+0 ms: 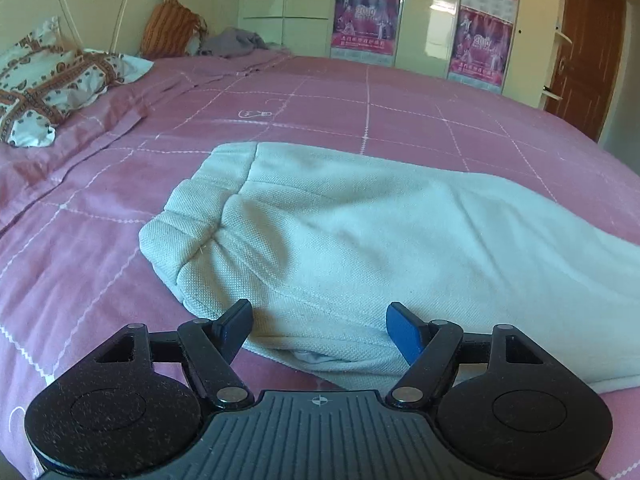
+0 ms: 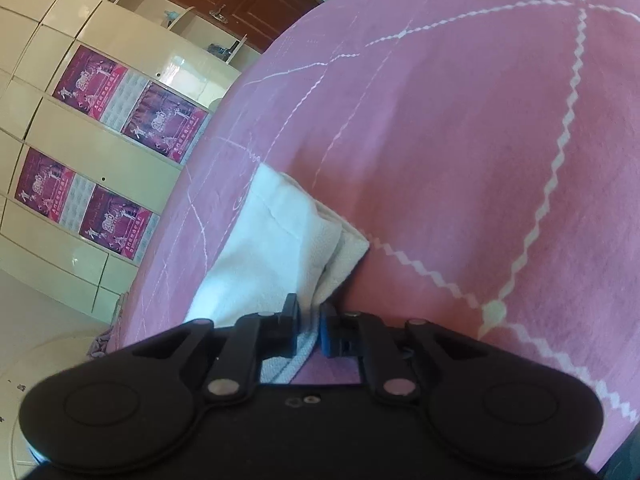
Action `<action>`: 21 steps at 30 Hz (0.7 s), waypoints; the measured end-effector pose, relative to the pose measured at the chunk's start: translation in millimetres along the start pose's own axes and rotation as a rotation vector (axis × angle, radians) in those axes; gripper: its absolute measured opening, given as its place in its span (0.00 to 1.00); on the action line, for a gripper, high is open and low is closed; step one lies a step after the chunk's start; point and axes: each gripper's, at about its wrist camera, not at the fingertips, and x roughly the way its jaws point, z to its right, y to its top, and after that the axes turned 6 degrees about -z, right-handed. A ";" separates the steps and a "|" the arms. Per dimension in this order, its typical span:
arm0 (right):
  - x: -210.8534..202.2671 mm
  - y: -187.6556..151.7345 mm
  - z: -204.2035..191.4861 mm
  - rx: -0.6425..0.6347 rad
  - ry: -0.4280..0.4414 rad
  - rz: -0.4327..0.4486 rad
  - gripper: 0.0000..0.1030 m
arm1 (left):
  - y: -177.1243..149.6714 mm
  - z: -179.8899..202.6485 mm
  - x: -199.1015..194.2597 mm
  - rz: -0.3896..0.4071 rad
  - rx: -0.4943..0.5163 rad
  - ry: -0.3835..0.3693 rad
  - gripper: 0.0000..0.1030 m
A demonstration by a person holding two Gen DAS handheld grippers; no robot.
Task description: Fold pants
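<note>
Left wrist view: left gripper [image 1: 320, 326] tilts downward, fingers wide and empty, straddling the near edge of the pale pants [image 1: 360, 240] lying on the pink bed [image 1: 100, 260]. Right gripper [image 2: 309, 330], rolled sideways, pinches the pants' hem near the bed's edge.

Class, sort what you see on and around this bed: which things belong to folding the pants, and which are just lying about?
Belongs to the job:
- white pants
- left tool, open at the waistband
- right tool, shut on a pants edge
- pink bedspread

Just lying about:
- patterned pillow
- orange striped cushion
- grey clothes
- wardrobe posters
</note>
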 end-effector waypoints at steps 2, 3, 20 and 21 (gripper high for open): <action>-1.4 0.9 -1.5 -0.017 -0.017 0.002 0.08 | 3.4 -7.2 -10.9 0.067 -0.043 -0.014 0.71; -0.7 0.4 -3.4 -0.022 -0.024 0.003 0.08 | 2.3 -17.0 -15.3 0.093 -0.110 -0.024 0.71; -1.0 -5.6 -5.3 -0.033 -0.030 0.006 0.08 | 24.0 -94.8 35.5 0.068 -0.285 -0.037 0.15; -0.7 -5.6 -5.3 -0.035 -0.031 0.006 0.08 | 18.1 -99.9 44.8 0.030 -0.286 -0.044 0.15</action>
